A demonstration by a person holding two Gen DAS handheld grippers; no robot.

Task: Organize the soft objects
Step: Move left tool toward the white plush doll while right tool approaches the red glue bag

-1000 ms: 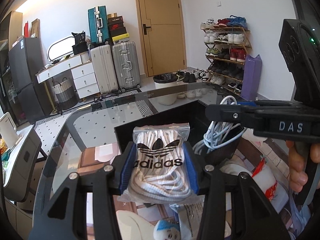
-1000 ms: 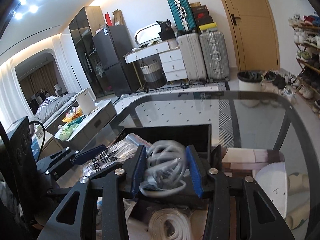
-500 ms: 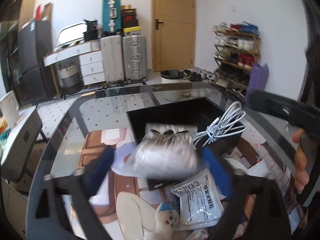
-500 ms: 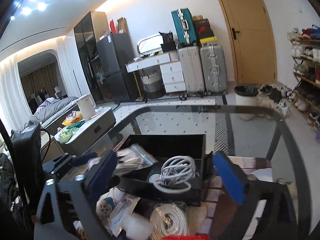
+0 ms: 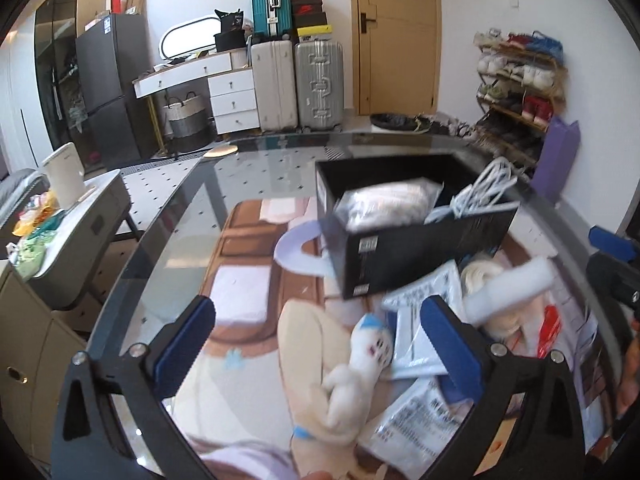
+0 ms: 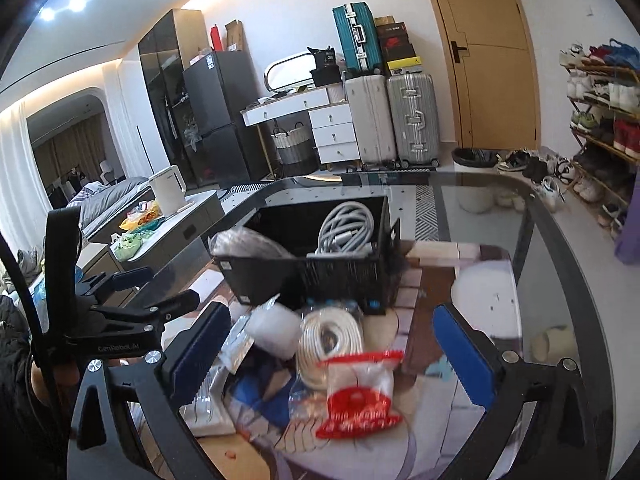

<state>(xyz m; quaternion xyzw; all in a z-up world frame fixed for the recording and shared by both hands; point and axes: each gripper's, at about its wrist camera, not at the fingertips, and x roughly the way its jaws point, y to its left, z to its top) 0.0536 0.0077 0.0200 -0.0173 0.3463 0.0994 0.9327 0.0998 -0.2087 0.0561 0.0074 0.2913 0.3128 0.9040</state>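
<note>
Soft objects: bagged laces (image 5: 386,203) and white cable coil (image 6: 347,227) are stowed in the black box (image 5: 420,258). Plush toy (image 5: 358,368), packets and rope coil (image 6: 332,338) are left on the bench (image 5: 240,184). Both grippers (image 5: 316,344) (image 6: 334,354) have just been opened; fingers wide, nothing held.

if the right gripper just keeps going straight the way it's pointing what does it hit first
Most likely the coil of white rope lying on the table between its open fingers, with the red-printed plastic bag just below that line. The black box stands behind them. Depth is hard to judge in this fisheye view.
</note>
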